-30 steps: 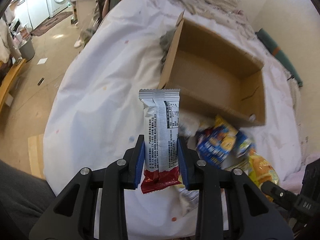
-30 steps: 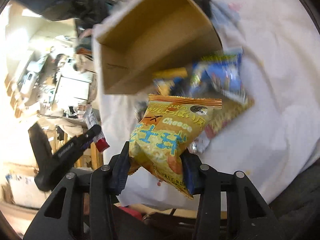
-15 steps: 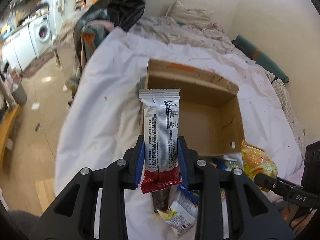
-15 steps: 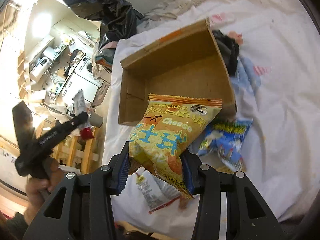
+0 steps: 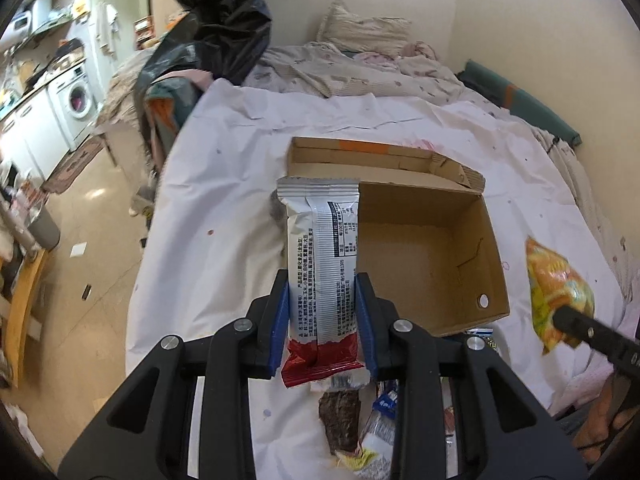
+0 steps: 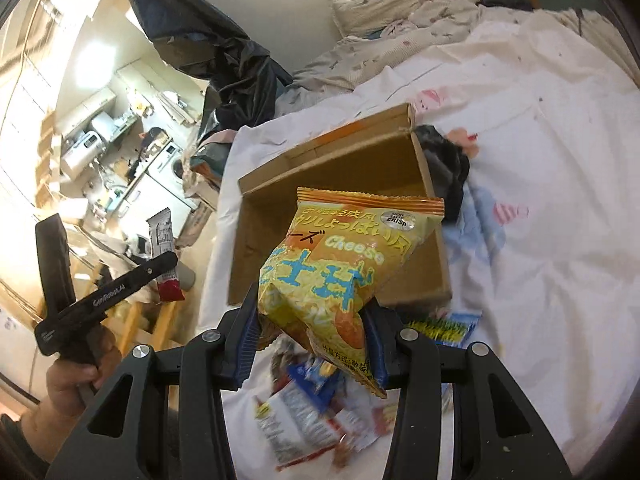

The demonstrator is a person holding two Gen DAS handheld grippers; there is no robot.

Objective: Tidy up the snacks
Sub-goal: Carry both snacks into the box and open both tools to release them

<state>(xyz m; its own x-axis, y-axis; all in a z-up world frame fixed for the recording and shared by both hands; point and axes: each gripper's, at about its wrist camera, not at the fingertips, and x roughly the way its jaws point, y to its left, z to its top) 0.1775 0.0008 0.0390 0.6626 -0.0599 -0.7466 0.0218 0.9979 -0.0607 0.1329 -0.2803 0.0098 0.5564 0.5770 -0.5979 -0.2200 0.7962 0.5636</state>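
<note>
A silver foil snack bar wrapper with a red bottom end (image 5: 322, 276) stands upright, pinched between the blue pads of the left tongs (image 5: 322, 312), held in the air over the near left corner of an open brown cardboard box (image 5: 424, 248). A yellow cheese-crisp bag with blue lettering (image 6: 340, 272) is pinched, tilted, in the right tongs (image 6: 310, 344), in front of the same box (image 6: 280, 216); from the left view that bag (image 5: 558, 284) hangs to the right of the box. The box sits on a bed covered with a white sheet (image 5: 224, 184), and its inside shows only bare cardboard. Just before the box's near wall lies a loose heap of snack packets (image 6: 316, 412), among them a blue one and a white one, partly blurred. A black garment (image 6: 444, 168) lies against the box's far right side. Beyond the bed hang a black plastic bag (image 5: 228, 8) and a rumpled pale quilt (image 5: 360, 64).
</note>
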